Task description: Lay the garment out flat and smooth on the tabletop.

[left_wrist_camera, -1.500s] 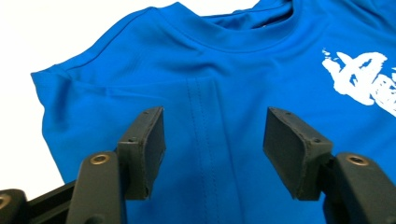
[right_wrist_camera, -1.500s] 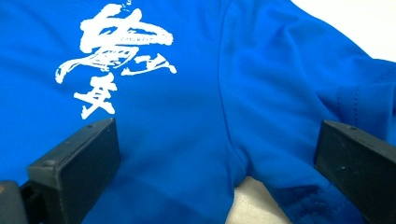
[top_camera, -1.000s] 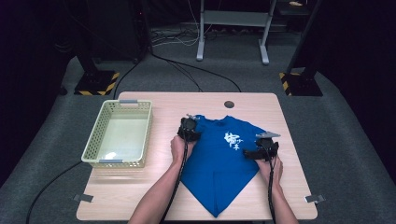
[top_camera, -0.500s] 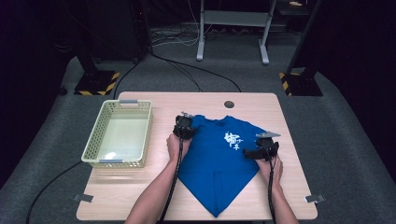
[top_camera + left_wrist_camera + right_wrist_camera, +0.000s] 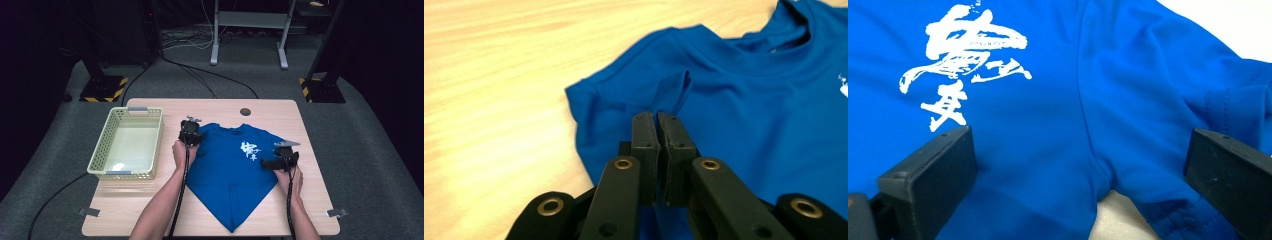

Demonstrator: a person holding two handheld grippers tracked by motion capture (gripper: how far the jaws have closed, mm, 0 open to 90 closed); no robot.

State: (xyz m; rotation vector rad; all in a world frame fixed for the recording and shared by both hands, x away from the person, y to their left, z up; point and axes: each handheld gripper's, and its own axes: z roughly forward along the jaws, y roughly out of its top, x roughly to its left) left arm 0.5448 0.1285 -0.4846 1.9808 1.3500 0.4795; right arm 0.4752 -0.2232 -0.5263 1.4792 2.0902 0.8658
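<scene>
Step in hand: taking hold of the blue short-sleeved T-shirt with white brush lettering for folding or lifting. It lies spread on the pale wooden surface, collar away from the person, hem drawn to a point at the near edge.

Left claw: jaws have just been closing and now stand pressed together on a raised pleat of fabric at the shirt's shoulder, near the sleeve seam. In the high view this claw sits at the shirt's upper left corner.

Right claw: jaws stand wide, straddling the fabric by the opposite sleeve, with nothing pinched. In the high view it rests at the shirt's right edge.

Next move, as judged: the right claw must close on the cloth beneath it to match the left grip before both lift together; an uneven lift would skew the garment.

The cream perforated plastic basket stands beside the shirt, apart from it.

Hard to make out: how many fabric layers the left claw holds; the left sleeve is mostly tucked under.
</scene>
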